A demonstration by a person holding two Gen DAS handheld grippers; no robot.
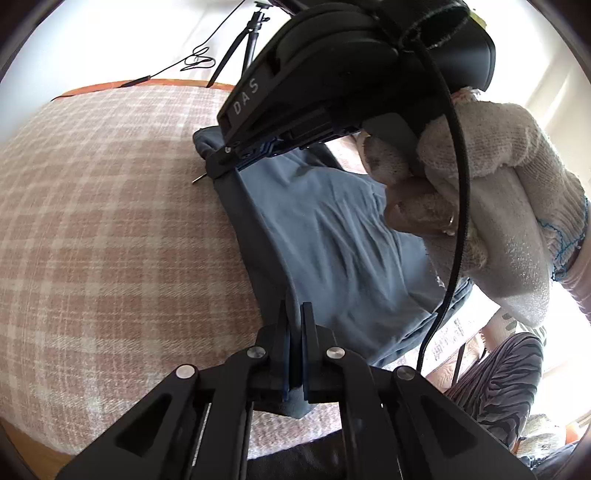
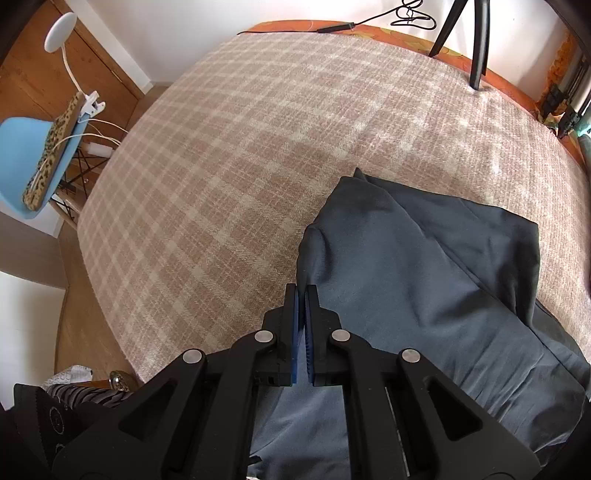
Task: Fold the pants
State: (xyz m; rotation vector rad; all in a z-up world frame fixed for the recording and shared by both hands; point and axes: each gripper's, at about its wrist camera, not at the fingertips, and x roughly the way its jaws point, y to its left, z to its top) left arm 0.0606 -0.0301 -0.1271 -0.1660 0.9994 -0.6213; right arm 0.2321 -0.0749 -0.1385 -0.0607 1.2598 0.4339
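Blue-grey pants (image 1: 332, 236) lie on a plaid bed cover (image 1: 110, 221). My left gripper (image 1: 294, 314) is shut on the pants' near edge, cloth pinched between its pads. In the left wrist view the right gripper (image 1: 221, 162) is farther along the same edge, held by a gloved hand (image 1: 491, 192), and appears clamped on the cloth. In the right wrist view my right gripper (image 2: 303, 295) is shut on a raised fold of the pants (image 2: 424, 277), which spread to the right over the bed cover (image 2: 240, 166).
A tripod (image 1: 243, 40) and a black cable (image 1: 195, 61) stand beyond the bed's far edge. A blue chair (image 2: 33, 162) with a leopard-print item and a white lamp (image 2: 61, 33) stand left of the bed. Tripod legs (image 2: 476, 40) rest at the far edge.
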